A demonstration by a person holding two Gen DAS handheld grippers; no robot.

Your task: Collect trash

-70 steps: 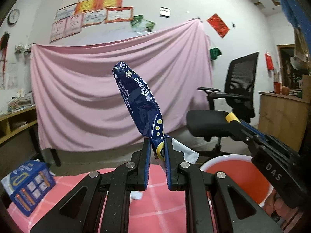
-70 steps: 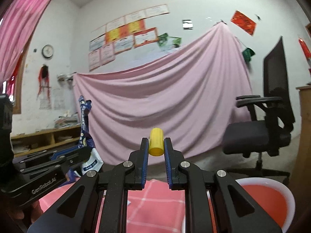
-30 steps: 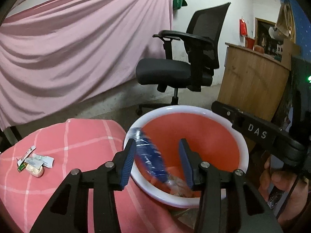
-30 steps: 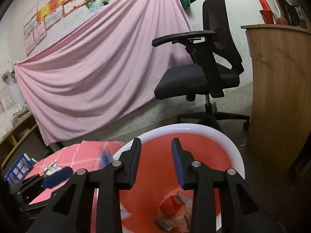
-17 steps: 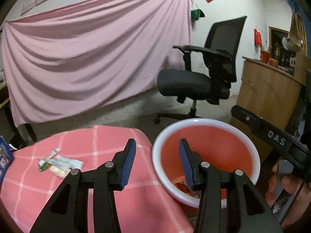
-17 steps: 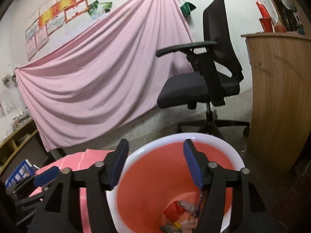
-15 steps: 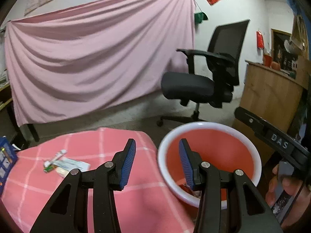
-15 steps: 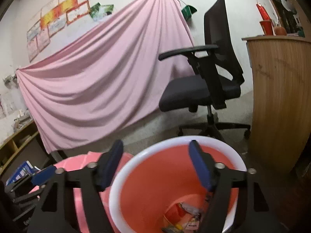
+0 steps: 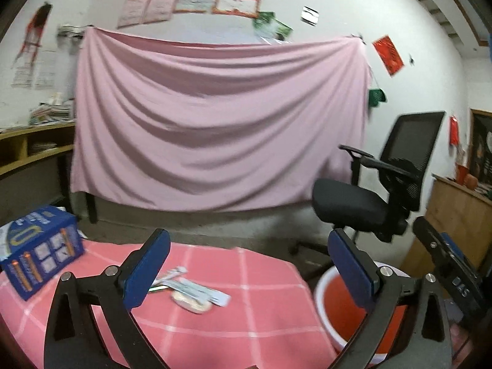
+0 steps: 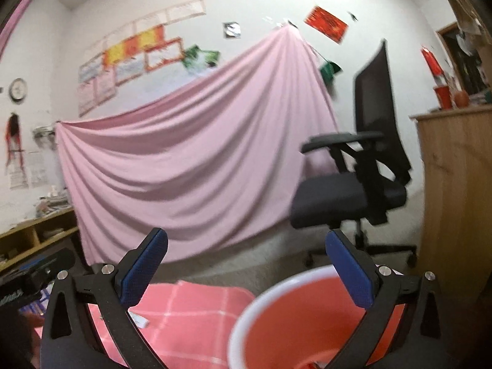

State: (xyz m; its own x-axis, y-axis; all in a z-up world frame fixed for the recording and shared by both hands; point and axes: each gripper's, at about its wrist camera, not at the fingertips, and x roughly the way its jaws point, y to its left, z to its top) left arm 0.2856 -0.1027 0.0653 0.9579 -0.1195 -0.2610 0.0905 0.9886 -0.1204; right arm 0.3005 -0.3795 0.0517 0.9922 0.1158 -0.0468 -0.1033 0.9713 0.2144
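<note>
The left gripper [image 9: 249,261] has nothing between its blue pads, and its jaws are opening toward their widest; the right gripper [image 10: 246,264] is the same, jaws opening and empty, poised above the near rim of the red bin [image 10: 295,313]. Taking that bin as the landmark, the remaining trash lies to its left on the pink checked cloth [image 9: 252,307]: a small cluster made of a flat white wrapper [image 9: 196,289], a pale rounded scrap [image 9: 192,303] tucked just under it, and a thin stick-like packet [image 9: 172,273] touching its far end. In the left wrist view this cluster sits just below and inside the left gripper's left pad [image 9: 147,269], so the left hand is plainly the nearer one; the right gripper faces the bin, with only a small white scrap [image 10: 138,319] showing on the cloth. The wrapper's long axis runs slantwise, away from the bin's side, so the jaws would probably need to close across its narrow width. A blue box [image 9: 40,249] stands further left, well apart from the cluster.
</note>
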